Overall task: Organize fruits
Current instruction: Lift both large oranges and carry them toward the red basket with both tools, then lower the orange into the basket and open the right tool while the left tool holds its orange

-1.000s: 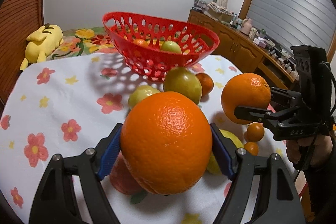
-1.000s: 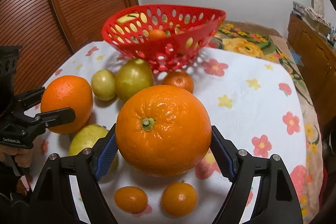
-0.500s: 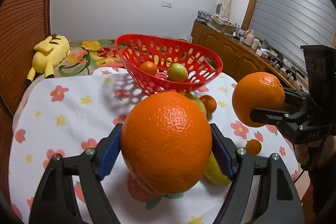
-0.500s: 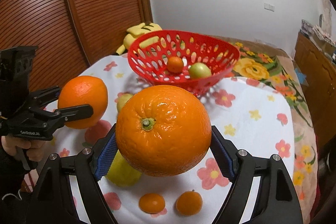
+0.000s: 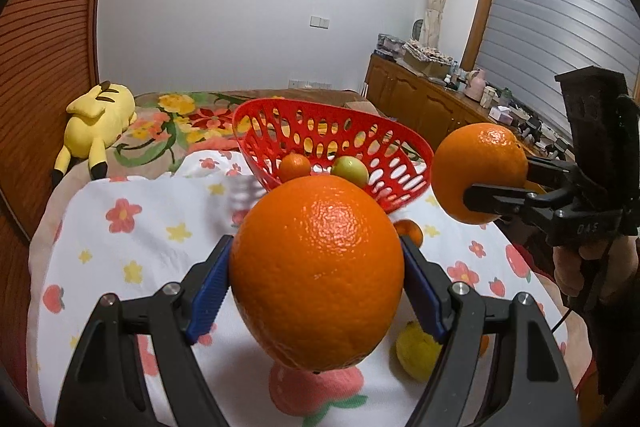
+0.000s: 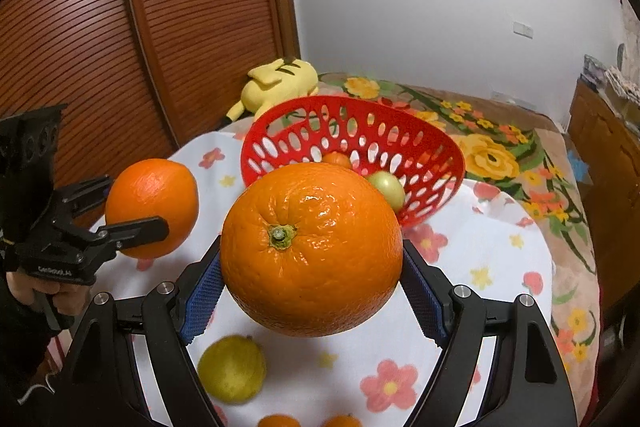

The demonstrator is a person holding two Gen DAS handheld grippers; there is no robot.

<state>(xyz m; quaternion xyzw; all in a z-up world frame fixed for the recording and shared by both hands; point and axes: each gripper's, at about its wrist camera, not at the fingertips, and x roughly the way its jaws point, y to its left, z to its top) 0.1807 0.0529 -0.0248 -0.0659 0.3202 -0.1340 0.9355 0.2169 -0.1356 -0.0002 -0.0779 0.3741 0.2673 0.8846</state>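
My left gripper (image 5: 316,283) is shut on a large orange (image 5: 316,267), held high above the table; it also shows at the left of the right wrist view (image 6: 152,207). My right gripper (image 6: 312,275) is shut on a second large orange (image 6: 312,247), seen at the right of the left wrist view (image 5: 480,171). Both hang short of a red perforated basket (image 5: 400,183) (image 6: 436,163) that holds a small tangerine (image 5: 295,166) and a green fruit (image 5: 350,169).
A floral white cloth (image 5: 140,239) covers the round table. A yellow-green fruit (image 6: 232,369) (image 5: 416,351) and small tangerines (image 6: 276,420) lie near the front; another tangerine (image 5: 410,230) lies by the basket. A yellow plush toy (image 5: 98,115) lies behind, a wooden door (image 6: 120,47) stands left.
Both grippers have risen with their oranges and now look down toward the basket from higher up. The fruit on the table has dropped lower in both views.
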